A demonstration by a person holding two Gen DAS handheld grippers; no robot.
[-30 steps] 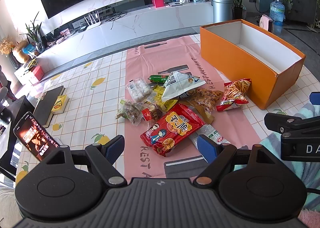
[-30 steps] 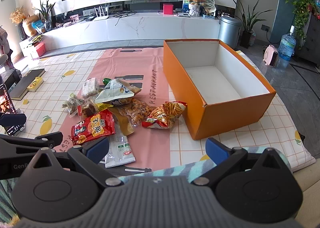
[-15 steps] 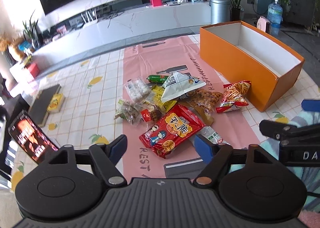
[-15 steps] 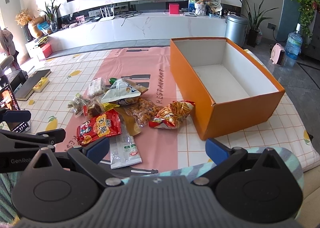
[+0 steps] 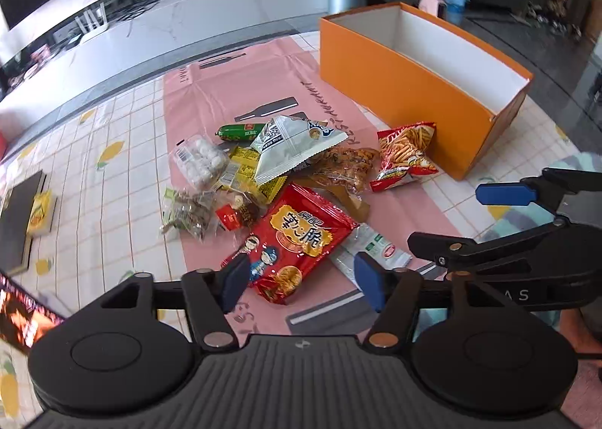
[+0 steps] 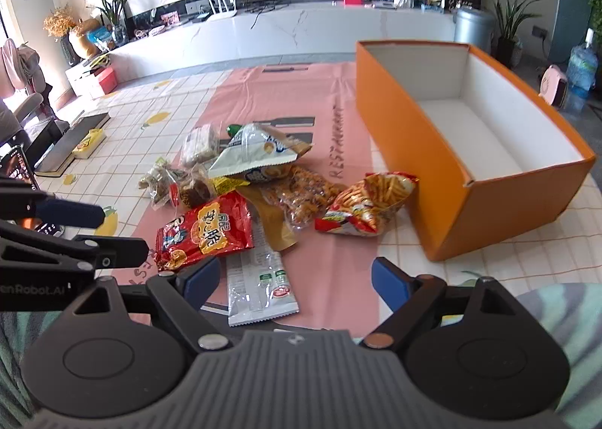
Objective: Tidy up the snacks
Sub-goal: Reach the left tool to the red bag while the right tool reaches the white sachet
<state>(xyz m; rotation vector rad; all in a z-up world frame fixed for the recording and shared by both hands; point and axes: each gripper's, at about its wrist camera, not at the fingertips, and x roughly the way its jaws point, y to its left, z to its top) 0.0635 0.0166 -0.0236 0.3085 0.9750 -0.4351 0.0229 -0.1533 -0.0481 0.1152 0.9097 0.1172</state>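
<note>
Ahead, the red packet [image 5: 291, 241] lies between the closing, empty left gripper [image 5: 301, 280]; the right gripper [image 6: 295, 278], jaws also closing on nothing, is just above the white sachet [image 6: 259, 280].

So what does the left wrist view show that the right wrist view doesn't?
Only the left wrist view shows the whole green sausage and the clear pack of white balls. Only the right wrist view shows the box floor, bare, and the full white packet. Both show the orange box, the red bag, the fries bag, and both grippers, left and right, closing on nothing.
</note>
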